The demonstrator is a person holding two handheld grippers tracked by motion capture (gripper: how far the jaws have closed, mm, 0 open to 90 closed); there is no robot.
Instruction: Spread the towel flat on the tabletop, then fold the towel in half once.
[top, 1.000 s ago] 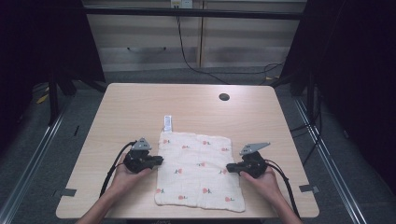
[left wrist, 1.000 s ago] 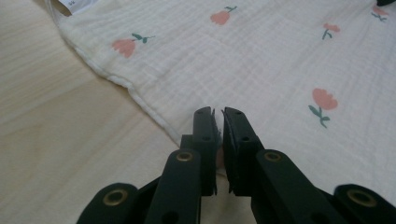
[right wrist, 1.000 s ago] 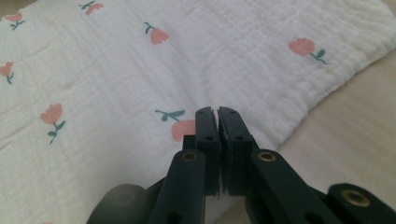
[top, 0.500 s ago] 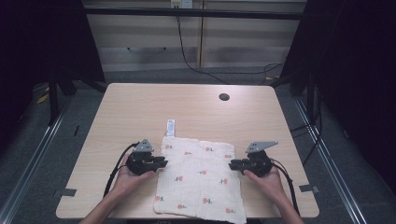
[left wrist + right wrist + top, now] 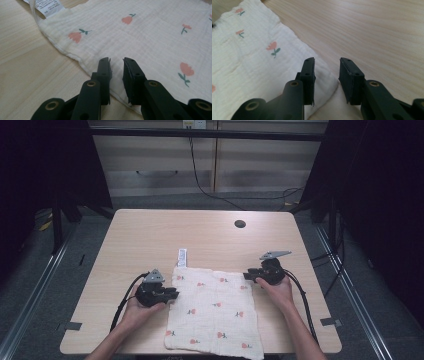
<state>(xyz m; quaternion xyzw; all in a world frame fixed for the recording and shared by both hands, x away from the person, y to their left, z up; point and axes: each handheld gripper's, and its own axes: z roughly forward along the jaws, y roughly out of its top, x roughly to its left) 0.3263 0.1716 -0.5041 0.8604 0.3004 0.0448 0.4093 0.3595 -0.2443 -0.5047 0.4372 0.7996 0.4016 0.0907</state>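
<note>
On the wooden counter (image 5: 150, 240) lies a floral cloth (image 5: 215, 312); the left claw (image 5: 172, 293) and right claw (image 5: 248, 275) sit released at its edges.

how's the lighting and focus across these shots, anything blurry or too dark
High view: the table is evenly lit, the surroundings fall to near black, and the cloth reads a bit soft. Left gripper view: the cloth weave is sharp, the care label text blurred. Right gripper view: the wood grain is crisp, the black jaws lose detail in shadow.
</note>
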